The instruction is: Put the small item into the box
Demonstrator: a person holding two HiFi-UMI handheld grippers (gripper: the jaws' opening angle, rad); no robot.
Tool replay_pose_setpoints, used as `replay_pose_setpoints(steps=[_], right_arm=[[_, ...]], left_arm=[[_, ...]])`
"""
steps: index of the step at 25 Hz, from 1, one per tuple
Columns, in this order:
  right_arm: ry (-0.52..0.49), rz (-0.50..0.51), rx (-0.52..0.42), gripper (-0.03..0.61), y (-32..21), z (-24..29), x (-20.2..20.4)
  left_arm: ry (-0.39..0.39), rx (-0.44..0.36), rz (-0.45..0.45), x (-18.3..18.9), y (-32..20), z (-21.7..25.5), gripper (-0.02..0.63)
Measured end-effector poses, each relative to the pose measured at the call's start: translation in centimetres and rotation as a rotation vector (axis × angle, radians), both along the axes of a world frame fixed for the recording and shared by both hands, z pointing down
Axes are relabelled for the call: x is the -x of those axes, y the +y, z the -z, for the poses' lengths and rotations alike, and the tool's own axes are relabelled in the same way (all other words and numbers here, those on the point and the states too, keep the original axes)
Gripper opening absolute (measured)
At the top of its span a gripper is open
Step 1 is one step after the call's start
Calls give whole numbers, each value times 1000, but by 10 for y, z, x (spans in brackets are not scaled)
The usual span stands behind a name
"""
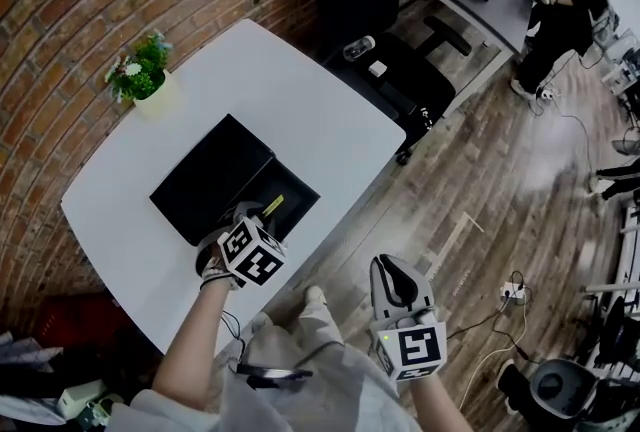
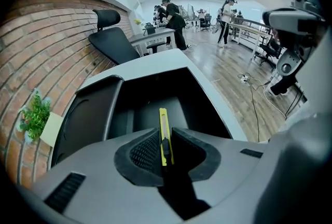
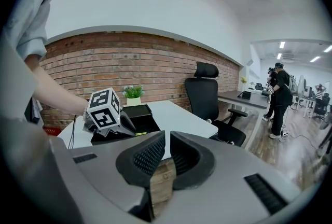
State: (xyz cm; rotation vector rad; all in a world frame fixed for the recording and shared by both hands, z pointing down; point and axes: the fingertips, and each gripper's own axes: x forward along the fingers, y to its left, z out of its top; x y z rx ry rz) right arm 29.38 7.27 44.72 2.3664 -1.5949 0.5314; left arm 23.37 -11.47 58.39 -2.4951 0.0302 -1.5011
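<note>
Head view, left tongs: the left tongs (image 1: 258,214) stand over the near edge of the rectangular open black box (image 1: 303,194) on the curved white table (image 1: 300,100).
Head view, item: the slim yellow plastic utility knife (image 1: 273,205) projects from the left tongs over the box's open compartment. The hinged black lid (image 1: 212,176) lies flat beside it.
Head view, right tongs: the right tongs (image 1: 393,267) hang off the table, over the wooden plank floor (image 1: 480,180), well apart from the box.
Left gripper view, tongs state: the jaws of the left tongs (image 2: 165,141) are pressed together on the rear part of the utility knife (image 2: 163,120).
Left gripper view, long axis: the knife runs straight along the jaw line. Its free end points forward over the dark interior of the box (image 2: 207,106).
Left gripper view, height: contact between knife and box floor cannot be determined.
Right gripper view, tongs state: the jaws of the right tongs (image 3: 167,151) stand a narrow slit apart. Only floor shows between them, so they hold nothing.
Right gripper view, position: the box (image 3: 139,114) and the left tongs (image 3: 111,116) lie ahead and to the left, beside a small green potted plant (image 3: 133,93).
Key relation: the left tongs are the nearer set, and the knife already lies above the compartment.
Next move (judgement): lower slightly, then part the jaws. The grip is rearward, so the free end may tip down first.
</note>
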Motion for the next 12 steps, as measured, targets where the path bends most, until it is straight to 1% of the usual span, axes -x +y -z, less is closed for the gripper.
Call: replay_pose_setpoints(steps=[2, 5, 8, 10, 12], right_arm=[[5, 2, -2, 58, 0, 2, 2], [14, 15, -3, 58, -4, 5, 4], [23, 24, -6, 58, -7, 11, 8], [26, 28, -5, 58, -11, 15, 11], [39, 44, -28, 58, -19, 20, 14]], left_arm=[[6, 12, -12, 0, 3, 1, 88], [41, 11, 5, 2, 2, 10, 89], [109, 0, 19, 5, 0, 29, 88], [168, 9, 29, 8, -1, 46, 87], [232, 15, 54, 13, -6, 65, 77]])
